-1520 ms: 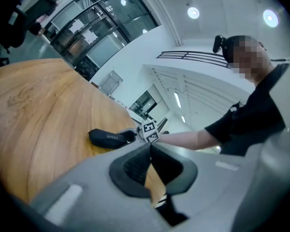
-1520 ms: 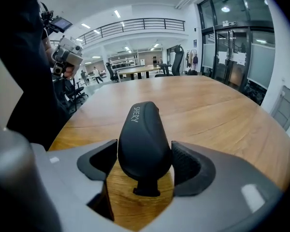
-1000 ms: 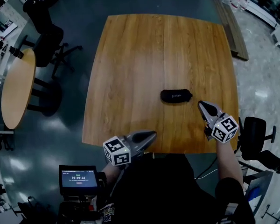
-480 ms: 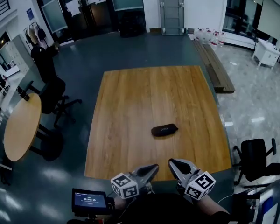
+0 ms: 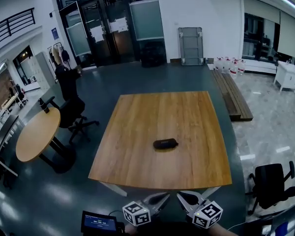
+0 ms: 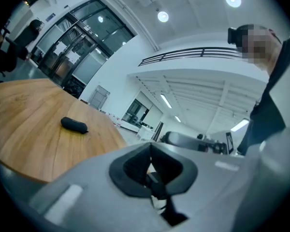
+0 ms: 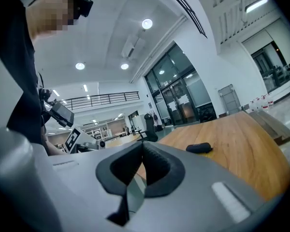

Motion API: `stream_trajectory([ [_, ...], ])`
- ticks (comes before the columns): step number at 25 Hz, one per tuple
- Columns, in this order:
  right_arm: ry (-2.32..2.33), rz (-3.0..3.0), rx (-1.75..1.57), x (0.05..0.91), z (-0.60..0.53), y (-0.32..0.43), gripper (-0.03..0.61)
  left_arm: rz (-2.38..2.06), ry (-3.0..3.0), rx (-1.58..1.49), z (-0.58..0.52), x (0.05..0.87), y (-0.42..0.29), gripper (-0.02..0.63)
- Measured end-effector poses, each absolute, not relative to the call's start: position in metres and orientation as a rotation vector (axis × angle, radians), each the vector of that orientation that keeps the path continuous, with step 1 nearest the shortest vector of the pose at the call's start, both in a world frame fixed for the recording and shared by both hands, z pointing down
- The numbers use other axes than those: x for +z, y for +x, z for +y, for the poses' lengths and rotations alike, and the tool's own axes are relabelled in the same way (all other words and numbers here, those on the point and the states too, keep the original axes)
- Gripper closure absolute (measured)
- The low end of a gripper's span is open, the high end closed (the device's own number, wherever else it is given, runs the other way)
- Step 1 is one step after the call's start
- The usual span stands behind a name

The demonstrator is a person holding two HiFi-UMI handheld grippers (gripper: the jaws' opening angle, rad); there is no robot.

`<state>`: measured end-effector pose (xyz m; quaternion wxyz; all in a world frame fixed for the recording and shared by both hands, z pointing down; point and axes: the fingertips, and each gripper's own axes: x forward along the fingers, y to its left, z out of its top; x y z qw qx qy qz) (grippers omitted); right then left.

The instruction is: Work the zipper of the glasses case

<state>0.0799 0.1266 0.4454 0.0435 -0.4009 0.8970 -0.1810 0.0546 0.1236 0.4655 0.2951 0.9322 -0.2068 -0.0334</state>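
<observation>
Glasses case [image 5: 165, 144], small, dark and oblong, lies alone on its long side near the middle of a square wooden table [image 5: 137, 161], as the head view shows from above. Its zipper is too small to make out in any view. Nothing touches the case. At the bottom edge of that view, off the near edge of the table and well apart from the case, the left gripper [image 5: 163, 197] and the right gripper [image 5: 182, 197] sit side by side, tips angled toward each other, each bearing a cube with square markers. In the left gripper view the two dark padded fingers [image 6: 135, 166] are pressed together with nothing between them, and the case shows far off to the left on the tabletop. In the right gripper view the fingers [image 7: 157, 170] are likewise pressed together and empty, with the case far off to the right on the wood. A small lit screen [image 5: 99, 222] sits beside the left gripper. Left of the table stand a round table [image 5: 37, 134] and an office chair [image 5: 73, 117], with a person [image 5: 68, 82] standing behind them. Glass doors [image 5: 113, 31] fill the far wall.
</observation>
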Motion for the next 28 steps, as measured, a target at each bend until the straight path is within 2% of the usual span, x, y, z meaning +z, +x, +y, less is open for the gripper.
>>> stream_trajectory([
  [10,-1.188,2.744,-0.516,0.44,0.171,0.079,0.572,-0.722,2.476,-0.147,0.149,0.457,0.041,0.612],
  [28,-1.3,2.637,-0.557,0.434,0.166,0.026,0.572,-0.648,2.507,-0.129,0.141,0.447,-0.017,0.612],
])
